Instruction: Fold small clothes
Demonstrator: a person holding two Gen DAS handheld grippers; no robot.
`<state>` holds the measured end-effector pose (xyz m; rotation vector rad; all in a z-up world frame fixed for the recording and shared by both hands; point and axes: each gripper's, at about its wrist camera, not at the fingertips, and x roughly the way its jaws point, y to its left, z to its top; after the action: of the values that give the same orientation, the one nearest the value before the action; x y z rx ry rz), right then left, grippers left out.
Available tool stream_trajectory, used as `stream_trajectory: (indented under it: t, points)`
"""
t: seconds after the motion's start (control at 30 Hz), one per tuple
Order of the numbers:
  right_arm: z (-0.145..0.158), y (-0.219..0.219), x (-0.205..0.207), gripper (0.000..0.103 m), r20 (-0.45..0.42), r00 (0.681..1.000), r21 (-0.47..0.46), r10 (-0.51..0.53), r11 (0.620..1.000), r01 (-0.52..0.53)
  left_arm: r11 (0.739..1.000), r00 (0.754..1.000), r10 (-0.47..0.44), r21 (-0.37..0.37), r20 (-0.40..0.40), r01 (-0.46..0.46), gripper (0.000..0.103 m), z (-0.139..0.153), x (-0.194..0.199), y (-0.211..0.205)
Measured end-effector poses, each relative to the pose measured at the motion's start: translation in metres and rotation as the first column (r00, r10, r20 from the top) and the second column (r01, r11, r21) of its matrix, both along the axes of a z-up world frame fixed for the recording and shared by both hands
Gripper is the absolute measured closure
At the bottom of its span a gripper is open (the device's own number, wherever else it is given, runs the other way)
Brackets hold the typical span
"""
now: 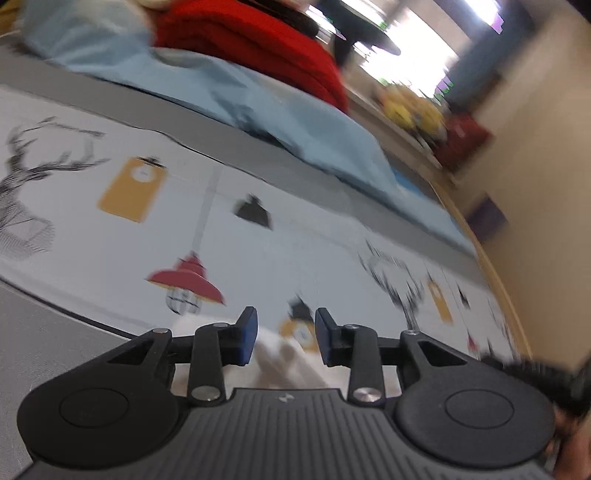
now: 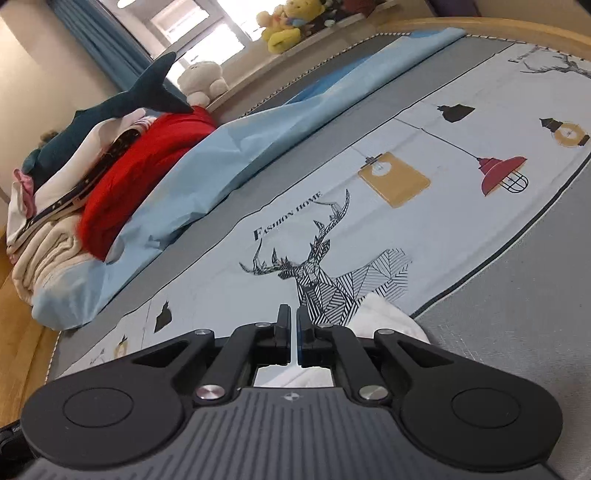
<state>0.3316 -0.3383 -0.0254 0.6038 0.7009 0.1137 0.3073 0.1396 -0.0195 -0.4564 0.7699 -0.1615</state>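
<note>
A small white garment lies on the printed bed sheet, right under my left gripper. Its blue-padded jaws stand apart above the cloth and press on nothing. In the right wrist view the same white garment shows just right of my right gripper and runs under it. That gripper's jaws are together with only a thin slit between them. I see no cloth pinched at the tips. The sheet carries a deer, lamps and the words "Fashion Home".
A pile of folded clothes with a red piece and a plush shark sits on a light blue cloth at the bed's far side. Plush toys line the window sill. The wooden bed edge curves beyond.
</note>
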Motion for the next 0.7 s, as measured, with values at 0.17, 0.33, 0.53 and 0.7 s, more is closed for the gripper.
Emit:
stream_trajectory:
  t: [0.17,0.33,0.53,0.7]
  points:
    - [-0.001,0.018,0.001,0.09,-0.12,0.948,-0.077,0.294,0.95,-0.304,0.984,0.979,-0.172,0.022,-0.107,0.175,0.053,-0.016,0.003,-0.026]
    - [-0.026,0.037,0.008,0.07,-0.237,0.924,0.017,0.301,0.952,-0.306,0.988,0.973,-0.151,-0.052,-0.178,0.143,0.053,-0.034,0.013,-0.04]
    - [-0.034,0.06,0.013,0.073,-0.308,0.923,-0.068,0.23,0.963,-0.262,0.987,0.973,-0.111,0.088,-0.203,0.131,0.096,-0.039,0.024,-0.062]
    - [-0.015,0.049,0.014,0.102,-0.162,0.977,-0.013,0.141,0.989,-0.145,0.999,0.998,-0.046,0.021,-0.048,0.047,0.1,-0.017,0.026,-0.05]
